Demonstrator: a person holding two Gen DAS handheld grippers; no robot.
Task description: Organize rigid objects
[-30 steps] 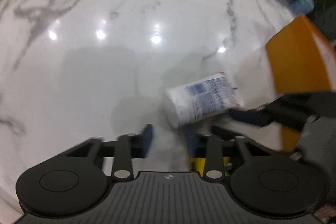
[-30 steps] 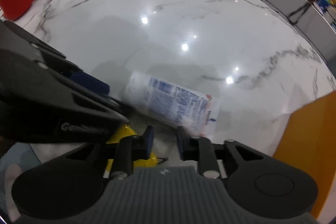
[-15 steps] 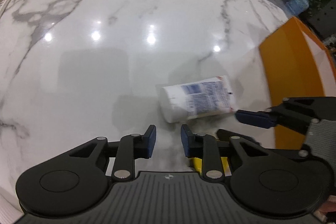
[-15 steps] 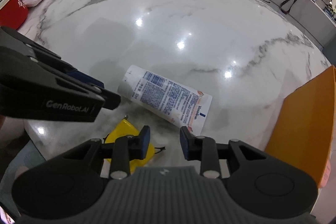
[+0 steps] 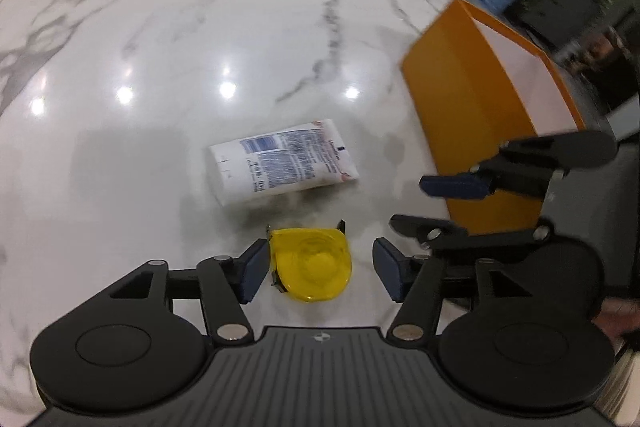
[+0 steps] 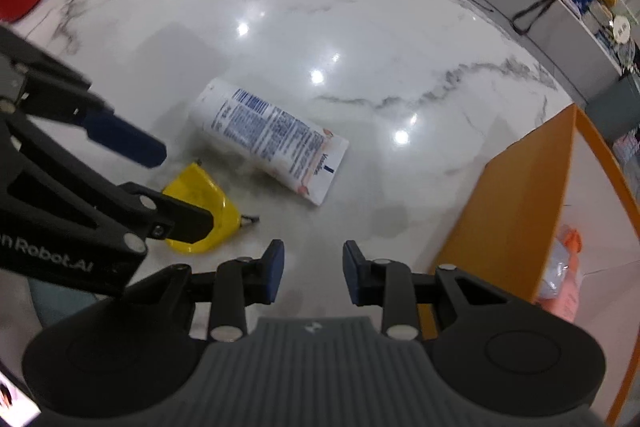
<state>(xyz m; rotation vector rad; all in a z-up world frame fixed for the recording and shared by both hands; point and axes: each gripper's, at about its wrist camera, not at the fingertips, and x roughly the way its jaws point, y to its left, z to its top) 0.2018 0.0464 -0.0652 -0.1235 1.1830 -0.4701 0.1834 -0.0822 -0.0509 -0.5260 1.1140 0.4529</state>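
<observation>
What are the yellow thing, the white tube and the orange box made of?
The yellow thing looks like hard see-through plastic: glossy, and light passes through it. The white tube seems to be soft plastic with a smooth printed skin and one flat crimped end. The orange box is probably cardboard or thin board: matte, straight flat walls, pale inside. I can't be sure from looks alone.

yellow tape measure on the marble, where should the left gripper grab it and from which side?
Come straight down from above and pinch the yellow tape measure across its two narrow edges. It lies flat on its broad face on the table, so only the edges offer opposing surfaces. The left gripper is opening, already straddling it without touching. Avoid the black tab end.
</observation>
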